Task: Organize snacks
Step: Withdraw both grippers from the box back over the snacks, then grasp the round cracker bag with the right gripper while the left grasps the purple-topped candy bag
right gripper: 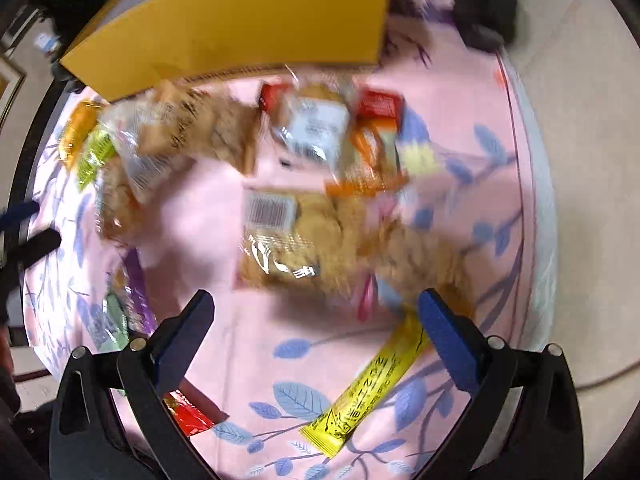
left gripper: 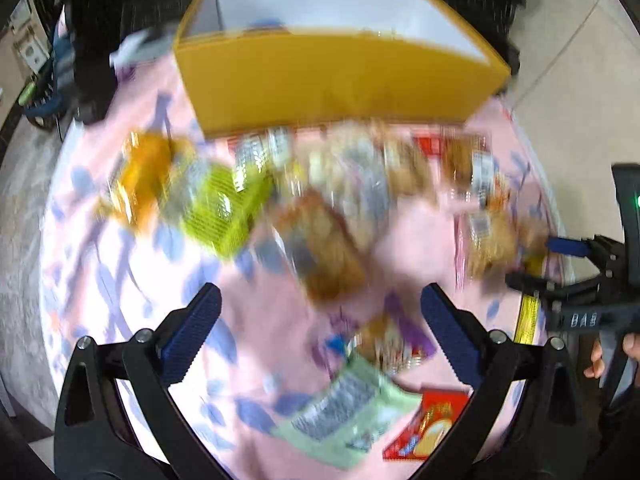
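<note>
Several snack packs lie scattered on a round table with a pink leaf-print cloth (left gripper: 404, 240), all blurred. My left gripper (left gripper: 320, 332) is open above a brown cookie pack (left gripper: 324, 244), with nothing between its fingers. A pale green pack (left gripper: 348, 404) and a red pack (left gripper: 428, 428) lie near its lower edge. My right gripper (right gripper: 316, 332) is open wide over a clear bag of brown biscuits (right gripper: 304, 236); a yellow stick pack (right gripper: 372, 388) lies by its right finger. The right gripper (left gripper: 560, 272) also shows at the right edge of the left wrist view.
A yellow open box (left gripper: 336, 80) with a white inside stands at the table's far side, also in the right wrist view as yellow box (right gripper: 240, 28). A lime-green pack (left gripper: 224, 208) and an orange pack (left gripper: 140, 176) lie at left. A person's fingers (left gripper: 600, 360) show at right. Pale floor surrounds the table.
</note>
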`<action>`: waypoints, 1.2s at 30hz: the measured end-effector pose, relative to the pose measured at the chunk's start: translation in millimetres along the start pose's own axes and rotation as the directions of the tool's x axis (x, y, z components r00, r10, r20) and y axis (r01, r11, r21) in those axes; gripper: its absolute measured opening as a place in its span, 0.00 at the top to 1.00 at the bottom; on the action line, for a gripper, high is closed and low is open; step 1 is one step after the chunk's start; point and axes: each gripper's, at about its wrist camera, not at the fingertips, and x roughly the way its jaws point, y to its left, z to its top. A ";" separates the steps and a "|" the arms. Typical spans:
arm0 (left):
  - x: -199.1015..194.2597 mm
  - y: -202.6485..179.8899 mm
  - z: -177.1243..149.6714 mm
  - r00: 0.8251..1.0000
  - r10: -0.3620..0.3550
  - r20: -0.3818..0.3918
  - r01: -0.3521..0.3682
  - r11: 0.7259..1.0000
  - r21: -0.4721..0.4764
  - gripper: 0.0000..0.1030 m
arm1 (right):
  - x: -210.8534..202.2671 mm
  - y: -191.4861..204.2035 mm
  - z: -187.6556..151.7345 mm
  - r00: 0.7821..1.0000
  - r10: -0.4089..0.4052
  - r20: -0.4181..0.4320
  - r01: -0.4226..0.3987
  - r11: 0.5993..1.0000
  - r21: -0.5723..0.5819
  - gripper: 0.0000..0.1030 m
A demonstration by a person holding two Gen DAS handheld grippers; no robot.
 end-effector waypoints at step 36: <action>7.3 -18.2 -30.2 0.999 -0.003 -0.036 0.006 0.995 0.096 0.02 | 38.3 45.1 3.2 0.990 -0.012 0.143 -0.001 0.996 0.087 0.28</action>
